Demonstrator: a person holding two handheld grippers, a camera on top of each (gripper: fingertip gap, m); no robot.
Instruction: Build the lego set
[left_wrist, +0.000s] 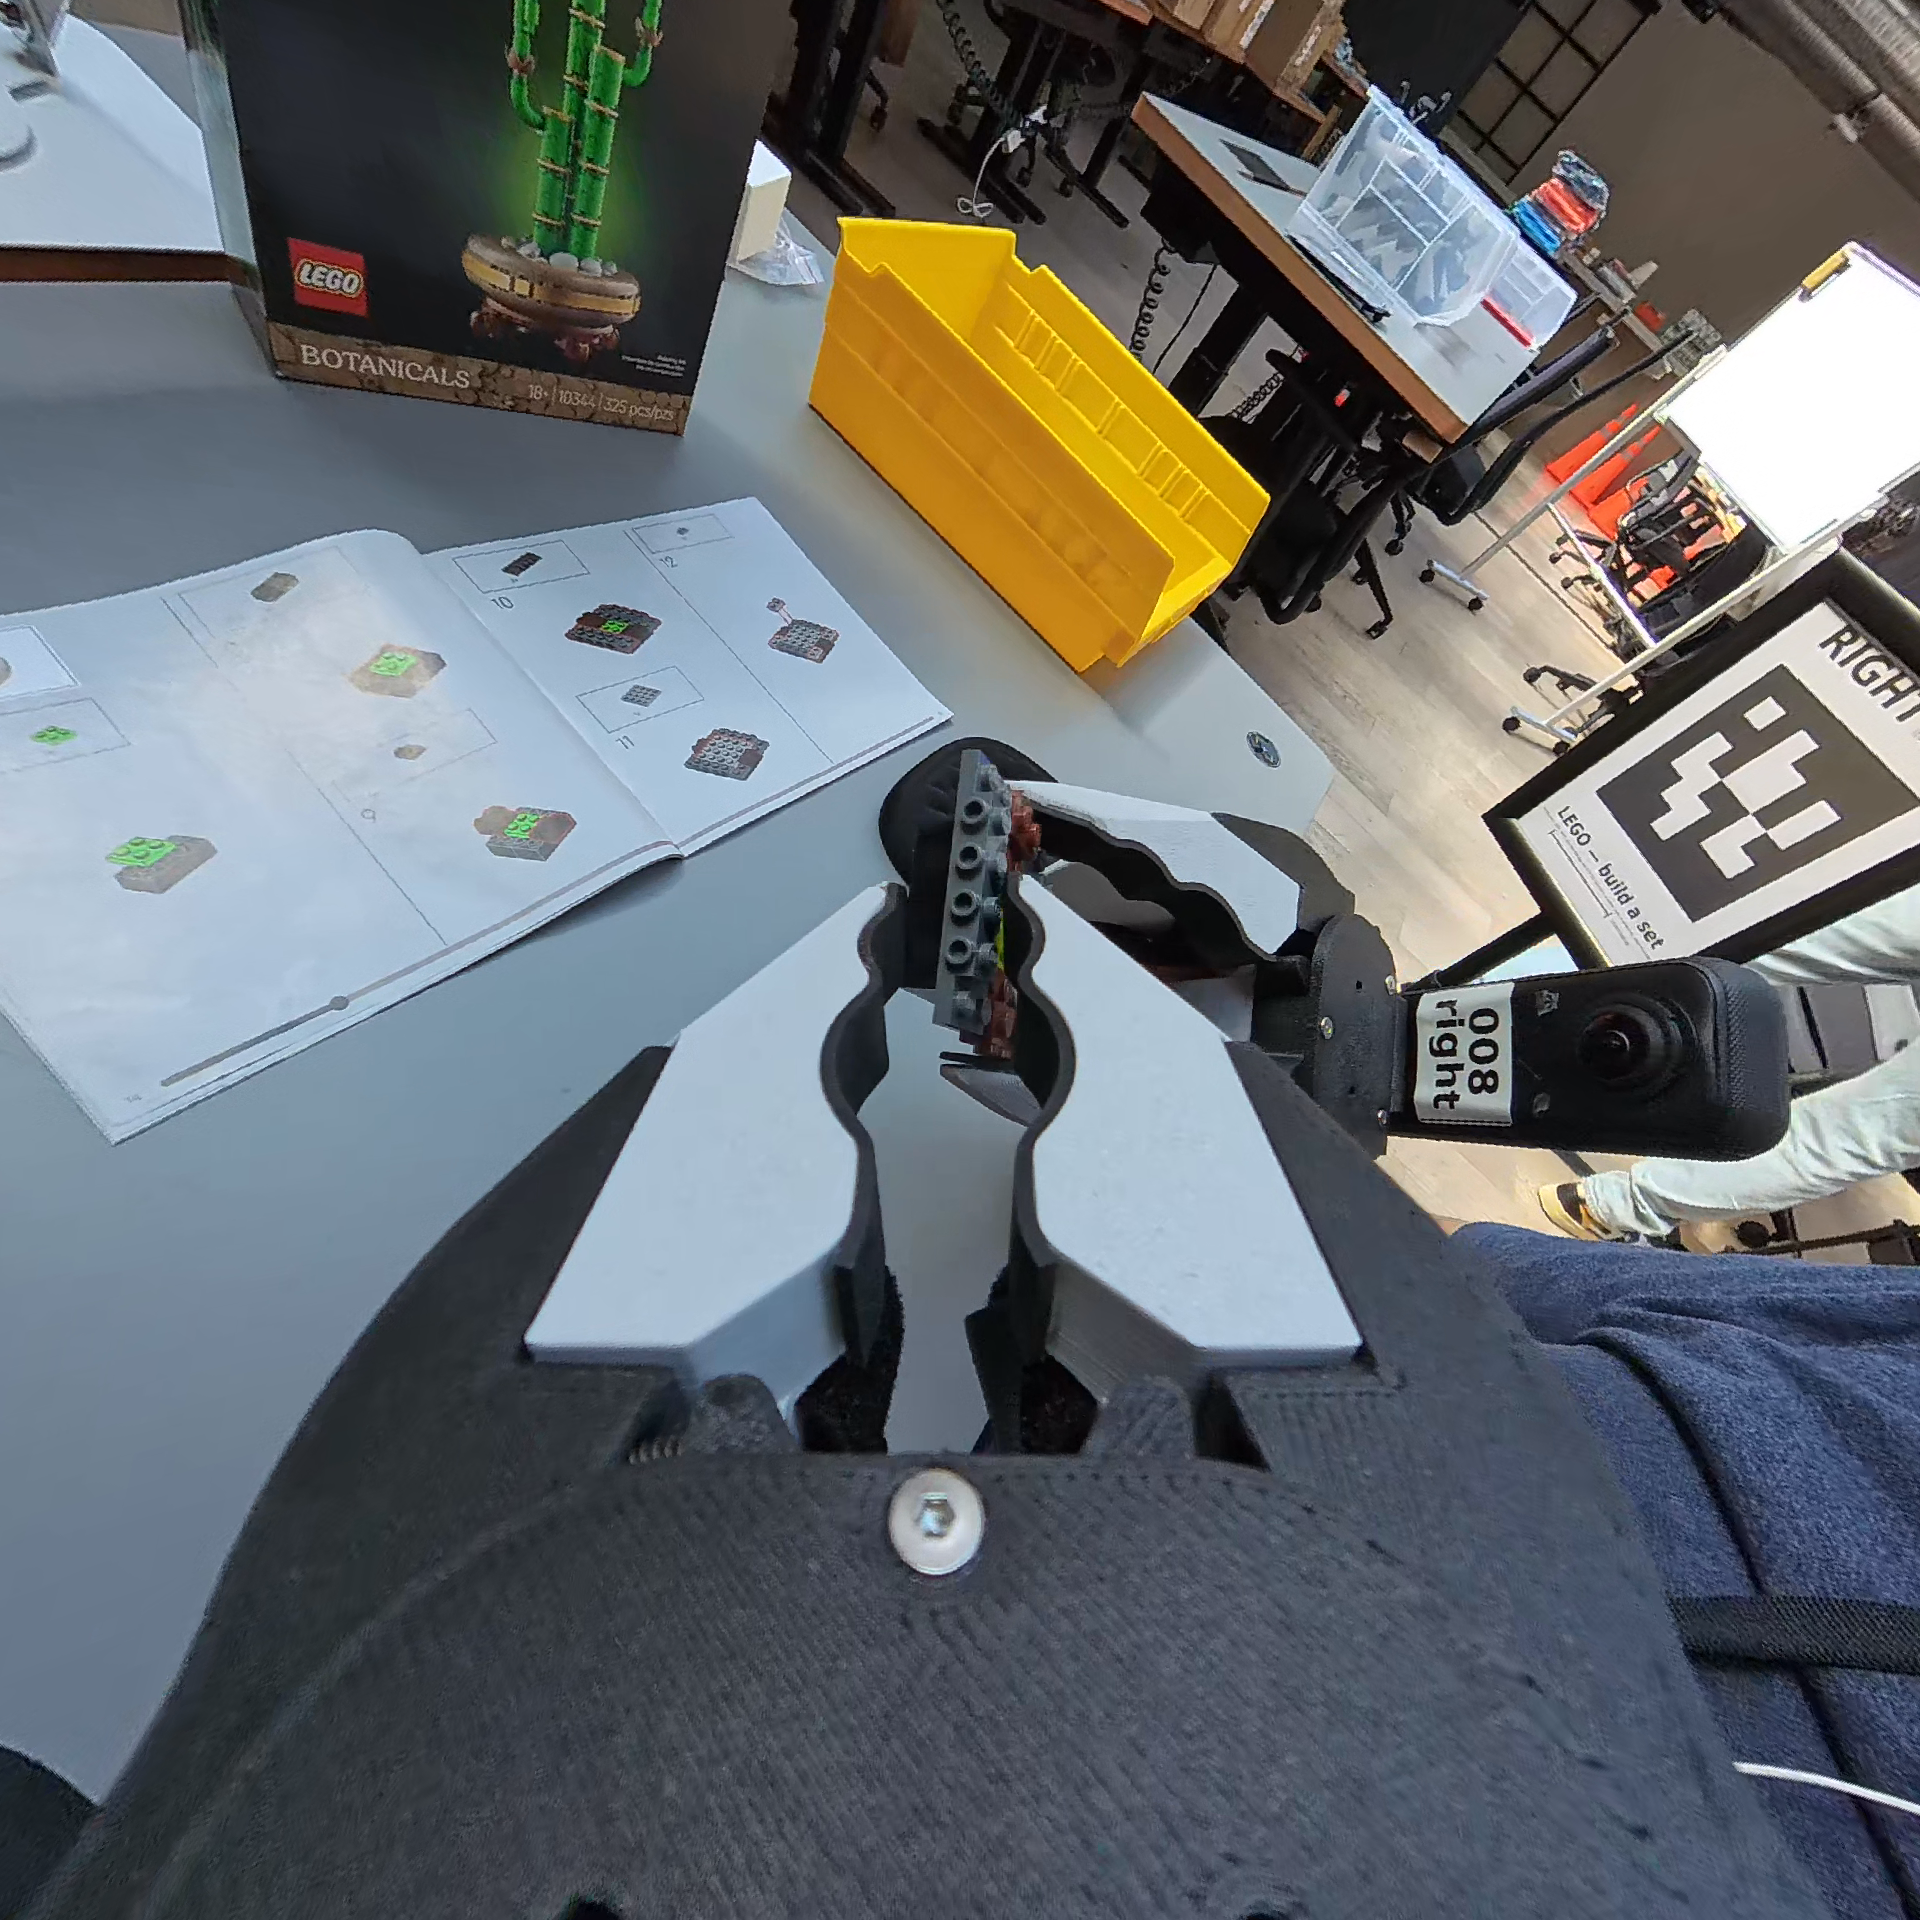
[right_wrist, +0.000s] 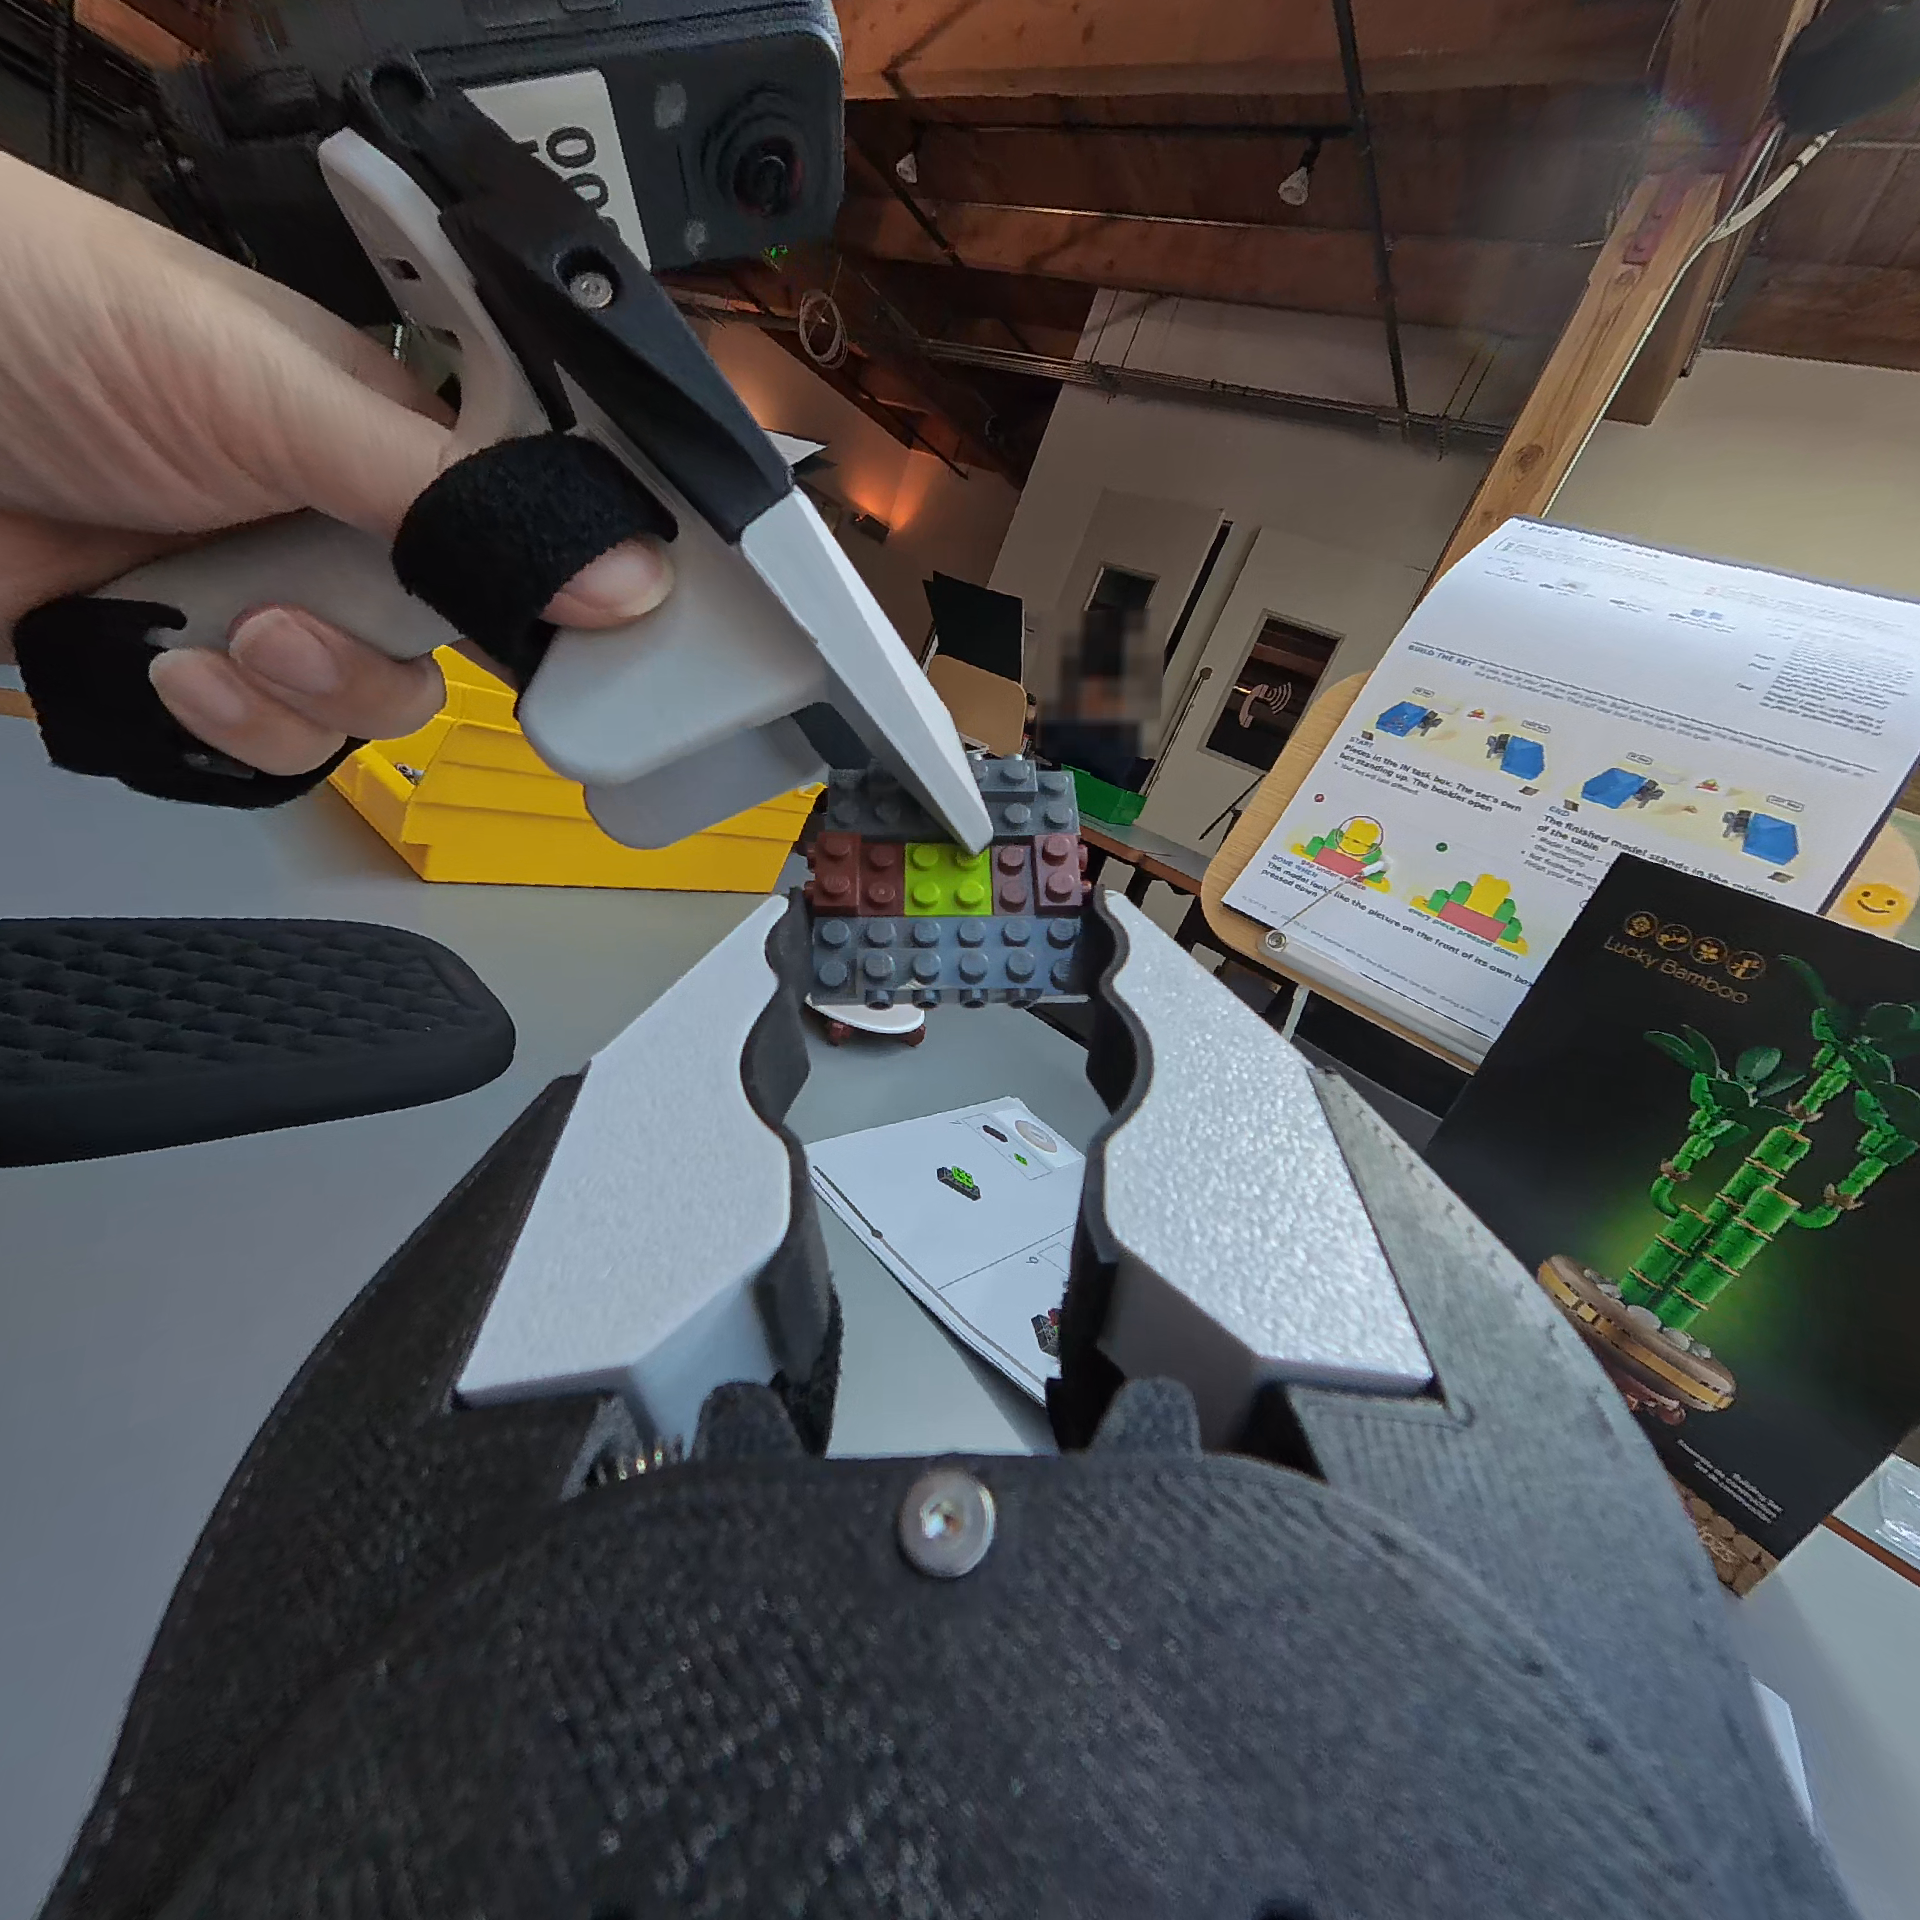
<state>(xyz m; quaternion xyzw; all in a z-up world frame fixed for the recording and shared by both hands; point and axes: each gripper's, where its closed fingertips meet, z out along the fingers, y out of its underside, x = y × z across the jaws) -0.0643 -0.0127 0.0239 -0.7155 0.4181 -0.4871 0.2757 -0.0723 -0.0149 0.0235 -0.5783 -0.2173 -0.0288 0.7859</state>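
A small lego assembly (right_wrist: 940, 961) has dark grey plates on top, brown bricks around a lime green brick in the middle, and a grey plate below. My right gripper (right_wrist: 945, 930) is shut on its lower sides and holds it above the table. My left gripper (left_wrist: 961, 904) is closed across the assembly (left_wrist: 971, 914), which shows edge-on between its fingers. In the right wrist view the left gripper (right_wrist: 971, 826) comes down from the upper left, one finger lying on the studded face. The right gripper (left_wrist: 982, 795) reaches in from the right.
An open instruction booklet (left_wrist: 416, 748) lies on the grey table (left_wrist: 156, 1247). The lego box (left_wrist: 468, 208) stands behind it, with a yellow bin (left_wrist: 1039, 436) to its right. A small white round piece (right_wrist: 873, 1023) sits on the table below the assembly. A black mesh pad (right_wrist: 208, 1018) lies left. The grippers are tip to tip, or close to it.
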